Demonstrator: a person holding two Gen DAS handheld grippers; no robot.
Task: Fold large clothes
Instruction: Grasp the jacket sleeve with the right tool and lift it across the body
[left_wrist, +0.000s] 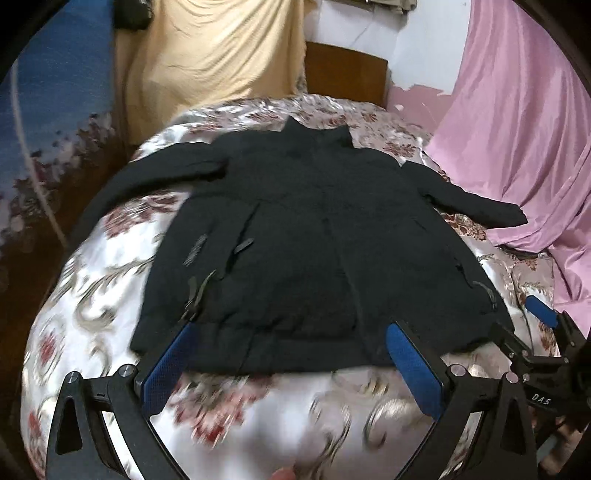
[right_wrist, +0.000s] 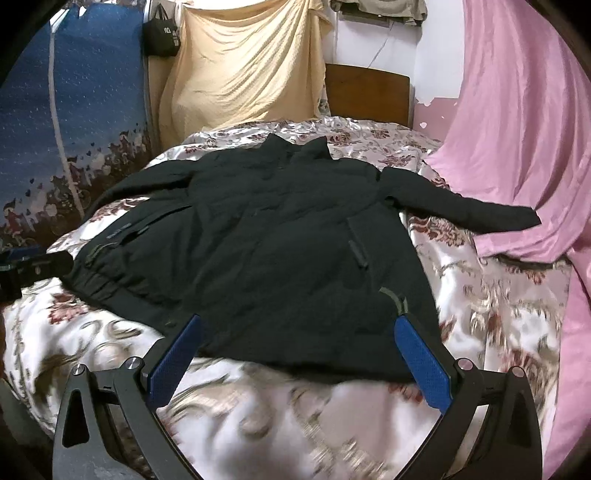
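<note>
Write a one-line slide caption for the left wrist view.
Open left gripper hovers at the hem of a black jacket spread flat, sleeves out, on a floral bedspread.

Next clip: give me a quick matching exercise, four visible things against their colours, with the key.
Things:
1. jacket spread flat on the bed
2. draped sheet on the right
3. hanging cloth behind the bed
4. pads of the right tongs

Colours:
A. blue
B. pink
C. black
D. pale yellow

Pairs: 1-C, 2-B, 3-D, 4-A
</note>
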